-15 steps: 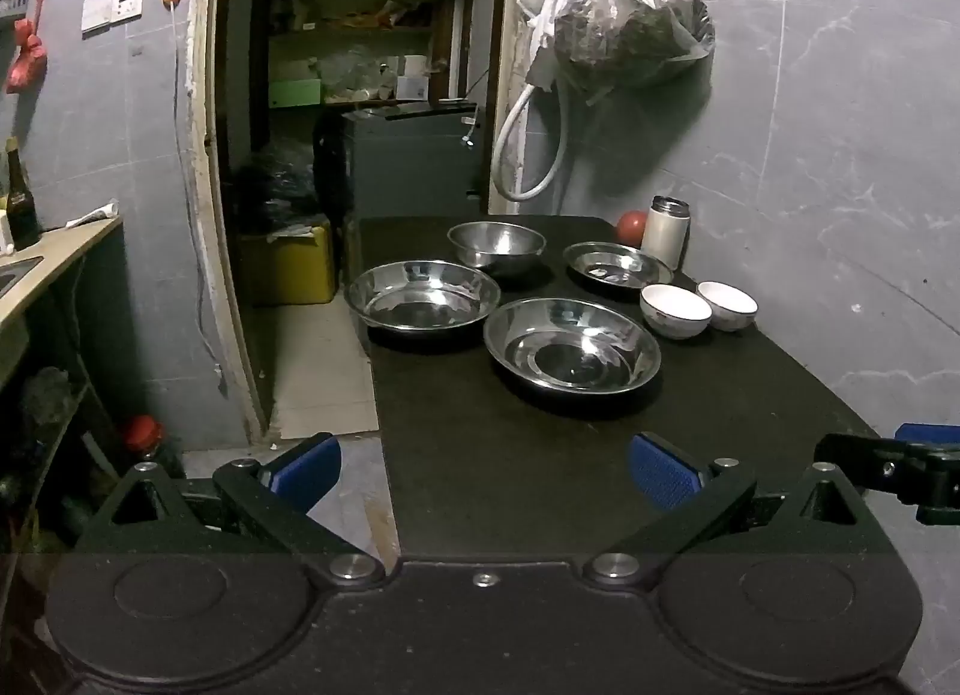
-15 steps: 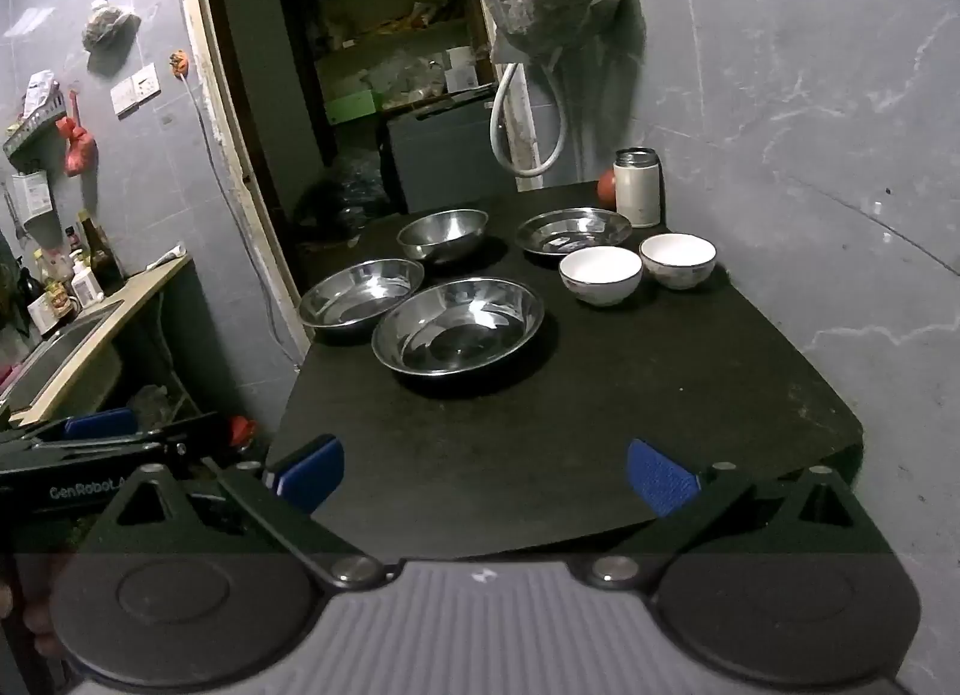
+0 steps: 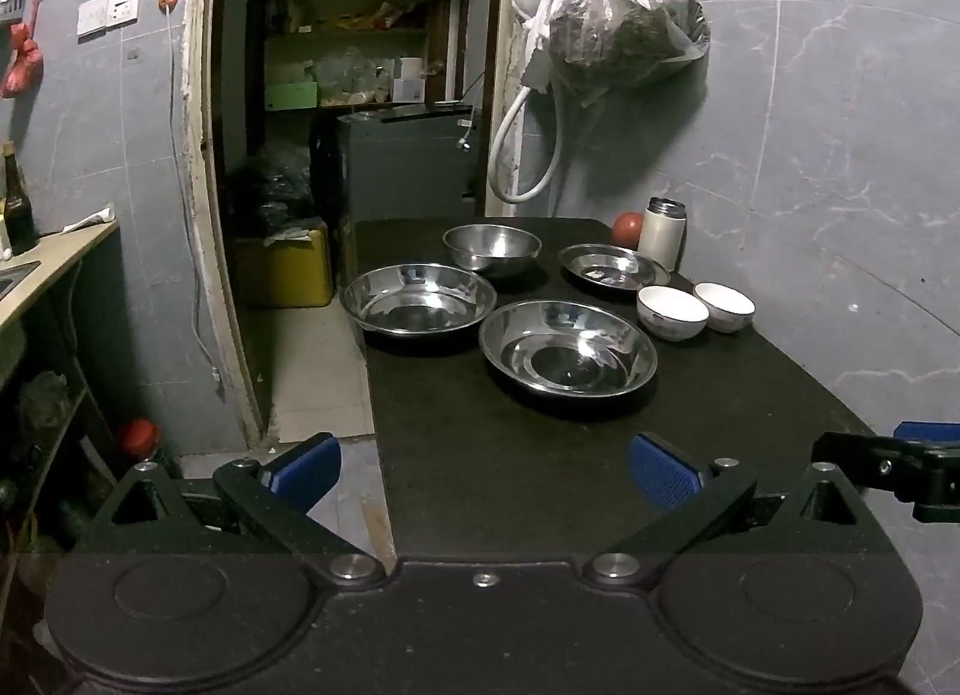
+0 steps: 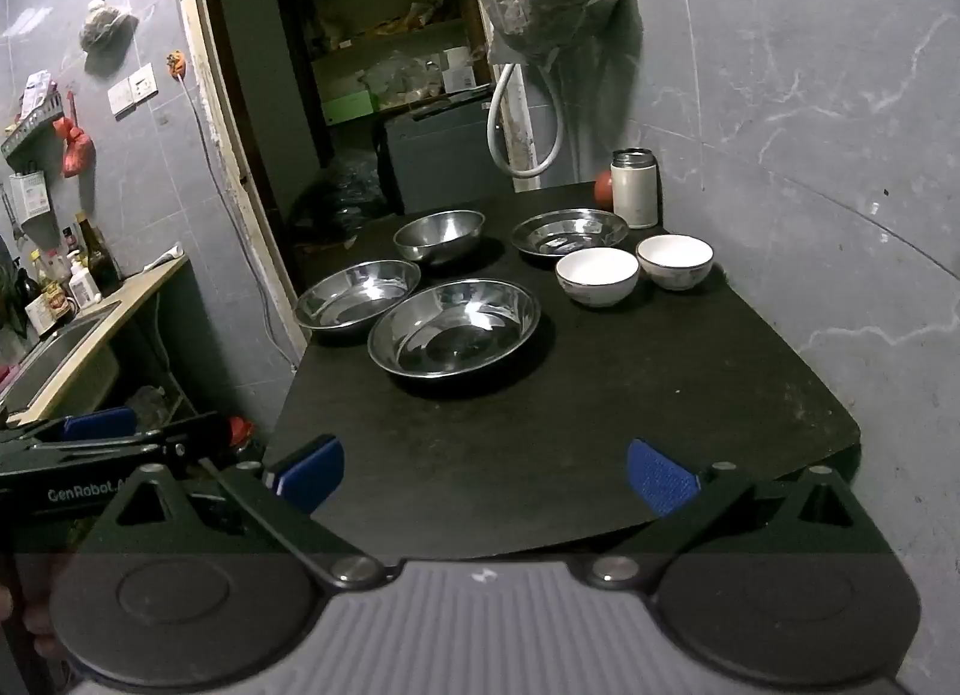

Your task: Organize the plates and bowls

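Note:
On the black table (image 3: 492,455) (image 4: 600,395) stand several steel dishes: a wide plate nearest me (image 3: 567,347) (image 4: 454,329), a second wide plate at the left (image 3: 419,299) (image 4: 357,293), a deeper steel bowl behind (image 3: 492,247) (image 4: 439,233) and a small steel plate at the back right (image 3: 612,266) (image 4: 569,231). Two white ceramic bowls (image 3: 672,311) (image 3: 723,306) (image 4: 596,275) (image 4: 675,260) sit side by side on the right. My left gripper (image 3: 483,470) and right gripper (image 4: 483,473) hover open at the table's near edge, holding nothing.
A white thermos (image 3: 662,232) (image 4: 634,186) and a red fruit (image 3: 627,227) stand at the table's back right corner. A bag (image 3: 624,29) and hose hang on the wall behind. An open doorway (image 3: 360,155) and a counter with a sink (image 4: 60,347) lie to the left.
Both views have edged slightly closer to the table; the dishes have not moved and both grippers remain open.

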`<state>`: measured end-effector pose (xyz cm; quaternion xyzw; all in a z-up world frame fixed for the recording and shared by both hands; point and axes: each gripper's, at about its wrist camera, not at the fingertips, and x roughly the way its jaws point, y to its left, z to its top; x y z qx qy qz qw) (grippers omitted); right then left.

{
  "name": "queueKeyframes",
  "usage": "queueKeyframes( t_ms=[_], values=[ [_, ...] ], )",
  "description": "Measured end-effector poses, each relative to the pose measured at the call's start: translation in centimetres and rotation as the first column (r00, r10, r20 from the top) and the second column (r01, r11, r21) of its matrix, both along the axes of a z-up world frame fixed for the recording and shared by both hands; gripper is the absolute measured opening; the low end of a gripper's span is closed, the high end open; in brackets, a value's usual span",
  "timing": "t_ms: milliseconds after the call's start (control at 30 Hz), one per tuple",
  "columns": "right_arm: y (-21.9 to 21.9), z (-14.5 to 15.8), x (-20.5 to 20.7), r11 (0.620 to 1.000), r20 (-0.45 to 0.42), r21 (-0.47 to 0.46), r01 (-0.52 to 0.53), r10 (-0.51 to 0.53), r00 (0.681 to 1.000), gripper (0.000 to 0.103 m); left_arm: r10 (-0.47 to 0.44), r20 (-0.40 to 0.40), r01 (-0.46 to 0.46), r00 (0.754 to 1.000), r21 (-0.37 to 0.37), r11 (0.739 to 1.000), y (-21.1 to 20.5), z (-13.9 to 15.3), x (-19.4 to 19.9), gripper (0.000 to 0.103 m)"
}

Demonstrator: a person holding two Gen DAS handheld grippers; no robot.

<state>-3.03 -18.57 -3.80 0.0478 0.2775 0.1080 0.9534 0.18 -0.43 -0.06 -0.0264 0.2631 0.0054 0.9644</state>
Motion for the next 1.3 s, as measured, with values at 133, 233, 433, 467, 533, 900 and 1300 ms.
queueKeyframes(
  t_ms=[133, 233, 433, 467, 533, 900, 1300],
  values=[
    [-0.02, -0.01, -0.01, 1.0, -0.001, 0.0, 0.001, -0.001, 1.0, 0.103, -0.001, 0.001, 0.001, 1.0, 0.0, 1.0, 0.07, -0.05, -0.04, 0.102],
    [-0.03, 0.0, -0.02, 1.0, -0.001, -0.001, 0.001, -0.001, 1.0, 0.103, -0.001, 0.0, 0.001, 1.0, 0.001, 1.0, 0.17, -0.02, 0.01, 0.102],
    [0.06, -0.06, -0.03, 1.0, -0.002, 0.001, 0.0, 0.0, 1.0, 0.103, 0.001, -0.002, -0.001, 1.0, 0.002, 1.0, 0.18, -0.03, 0.05, 0.102],
    [0.05, -0.04, -0.05, 1.0, -0.002, 0.001, 0.0, 0.0, 1.0, 0.103, 0.0, -0.001, 0.0, 1.0, 0.003, 1.0, 0.2, -0.08, 0.01, 0.102],
    [0.03, -0.05, -0.05, 1.0, -0.002, 0.001, 0.001, -0.001, 1.0, 0.103, 0.001, -0.002, -0.001, 1.0, 0.004, 1.0, 0.18, -0.07, 0.07, 0.102],
    [0.0, -0.04, -0.01, 1.0, -0.002, 0.001, 0.001, -0.001, 1.0, 0.103, 0.002, -0.005, -0.002, 1.0, 0.009, 1.0, 0.12, -0.3, 0.16, 0.102],
    [0.08, -0.15, 0.09, 1.0, -0.004, 0.001, 0.002, -0.002, 1.0, 0.103, 0.001, -0.014, -0.001, 1.0, 0.015, 1.0, 0.44, -0.62, 0.31, 0.102]
  ],
)
